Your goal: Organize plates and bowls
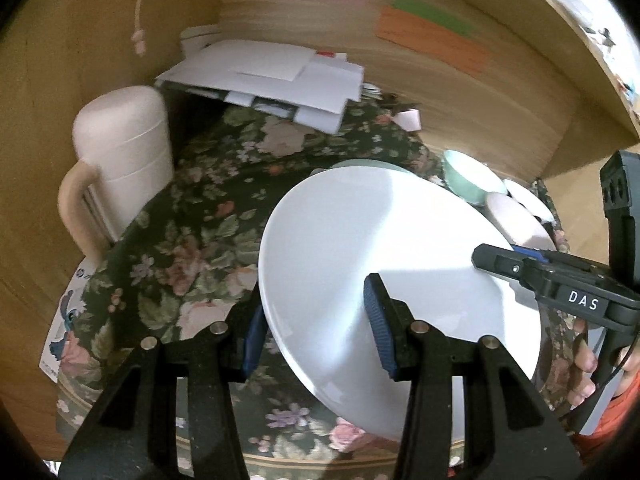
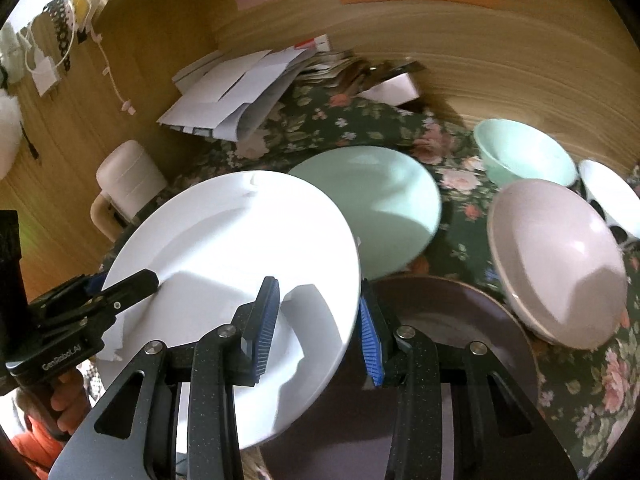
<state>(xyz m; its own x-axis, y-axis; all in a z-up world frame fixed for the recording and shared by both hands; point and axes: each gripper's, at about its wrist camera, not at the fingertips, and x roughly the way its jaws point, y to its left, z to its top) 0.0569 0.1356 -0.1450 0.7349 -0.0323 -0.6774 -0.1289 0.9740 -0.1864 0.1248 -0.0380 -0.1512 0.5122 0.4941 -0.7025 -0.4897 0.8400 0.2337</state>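
Plate (image 2: 224, 248) hangs tilted, clamped at opposite rims by my left tool (image 1: 316, 324) and right tool (image 2: 316, 328); uneven hands could slip it onto the bowls (image 2: 560, 264).

Floral-clothed table (image 2: 460, 236), mint plate (image 2: 384, 208), bowls (image 2: 560, 260), papers (image 2: 236, 96)

White plate (image 2: 224, 264) tilted, clamped at opposite rims, above brown plate (image 2: 460, 328).

White plate (image 2: 224, 264) tilted, gripped at opposite rims by right gripper (image 2: 316, 332) and left gripper (image 2: 132, 284), above brown plate (image 2: 460, 328)
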